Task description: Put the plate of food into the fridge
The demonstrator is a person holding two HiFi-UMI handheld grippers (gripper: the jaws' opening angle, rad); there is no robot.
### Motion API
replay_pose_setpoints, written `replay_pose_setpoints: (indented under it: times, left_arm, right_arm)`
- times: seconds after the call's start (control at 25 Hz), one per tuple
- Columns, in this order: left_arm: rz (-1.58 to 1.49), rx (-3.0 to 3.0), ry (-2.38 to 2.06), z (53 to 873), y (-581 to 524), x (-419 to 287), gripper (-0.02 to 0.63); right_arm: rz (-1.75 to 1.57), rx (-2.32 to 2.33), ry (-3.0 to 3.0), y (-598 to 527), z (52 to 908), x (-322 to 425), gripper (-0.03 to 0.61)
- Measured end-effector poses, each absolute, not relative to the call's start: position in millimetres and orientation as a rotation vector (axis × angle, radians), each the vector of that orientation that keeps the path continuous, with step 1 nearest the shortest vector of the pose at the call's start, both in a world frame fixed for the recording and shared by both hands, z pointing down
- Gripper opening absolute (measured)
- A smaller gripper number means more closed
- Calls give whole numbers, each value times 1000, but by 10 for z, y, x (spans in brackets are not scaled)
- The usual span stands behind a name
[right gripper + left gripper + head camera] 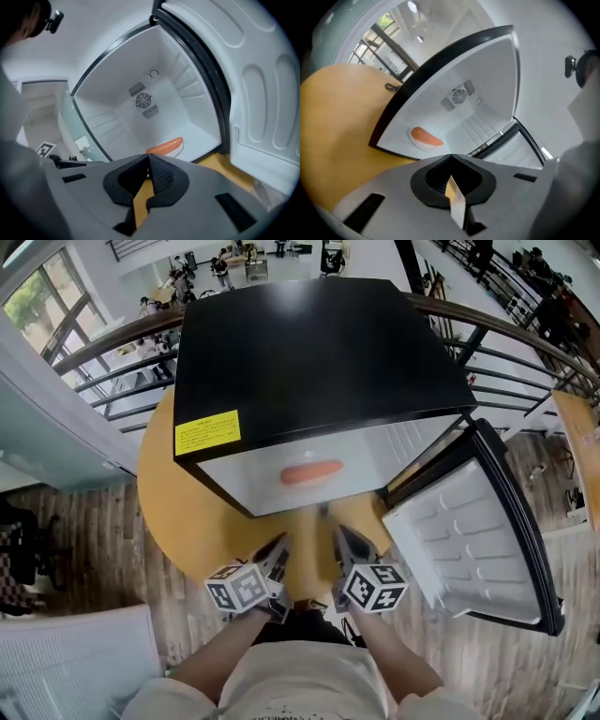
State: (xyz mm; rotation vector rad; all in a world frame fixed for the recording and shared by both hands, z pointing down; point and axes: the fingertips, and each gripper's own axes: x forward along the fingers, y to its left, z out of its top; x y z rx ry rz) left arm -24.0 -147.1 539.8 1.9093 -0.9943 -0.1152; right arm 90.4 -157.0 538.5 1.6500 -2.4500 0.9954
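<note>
A white plate with an orange sausage [311, 472] lies on the floor of the open black mini fridge [319, 352]. The plate [425, 138] shows in the left gripper view, and in the right gripper view the sausage [164, 146] lies just past the jaw tips. My left gripper [279, 545] and right gripper [339, 535] hover side by side over the table in front of the fridge opening, apart from the plate. Each has its jaws together with nothing between them, as the left gripper [450, 157] and right gripper [149, 157] views show.
The fridge stands on a round yellow table [169, 484]. Its door [469, 531] is swung open to the right, its white inner shelves facing up. A curved railing [122, 343] runs behind the table, and a white surface [75, 662] lies at the lower left.
</note>
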Motion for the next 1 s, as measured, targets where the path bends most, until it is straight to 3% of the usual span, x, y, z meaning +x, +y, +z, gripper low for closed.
replay_pose_setpoints:
  times: [0.52, 1.0]
  left_arm:
    - [214, 2221, -1101, 5012, -741, -324, 23]
    - [306, 2252, -1140, 5048, -628, -265, 23]
  right_arm:
    - [850, 1562, -2374, -860, 5120, 663, 28]
    - [841, 1541, -2380, -631, 5091, 485, 26]
